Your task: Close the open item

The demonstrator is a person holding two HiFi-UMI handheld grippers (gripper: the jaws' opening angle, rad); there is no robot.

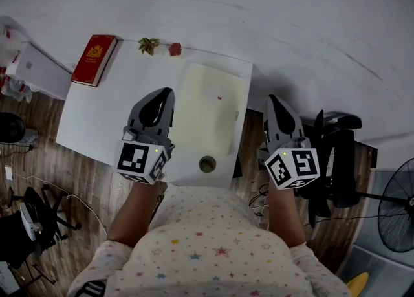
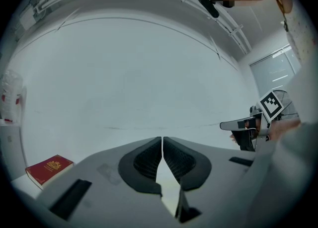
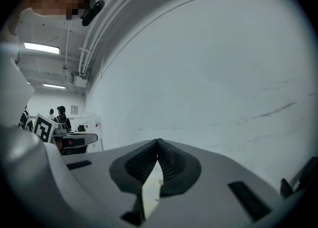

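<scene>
A cream-coloured flat book (image 1: pixel 207 107) with a small red mark lies in the middle of the white table (image 1: pixel 97 121); it looks like a single flat slab. A strip of it shows below the jaws in the left gripper view (image 2: pixel 167 185) and in the right gripper view (image 3: pixel 151 190). My left gripper (image 1: pixel 165 93) hovers at the book's left edge, jaws pressed together and empty (image 2: pixel 162 140). Past the table's right edge, beside the book, my right gripper (image 1: pixel 271 99) is also shut on nothing (image 3: pixel 158 142). Both point at the white wall.
A red hardcover book (image 1: pixel 94 59) (image 2: pixel 48 168) lies at the table's far left corner. Two dried leaves (image 1: pixel 149 45) (image 1: pixel 175 48) sit at the back edge. A cable hole (image 1: pixel 207 164) is near the front edge. A black chair (image 1: pixel 337 153) and a fan (image 1: pixel 398 215) stand to the right.
</scene>
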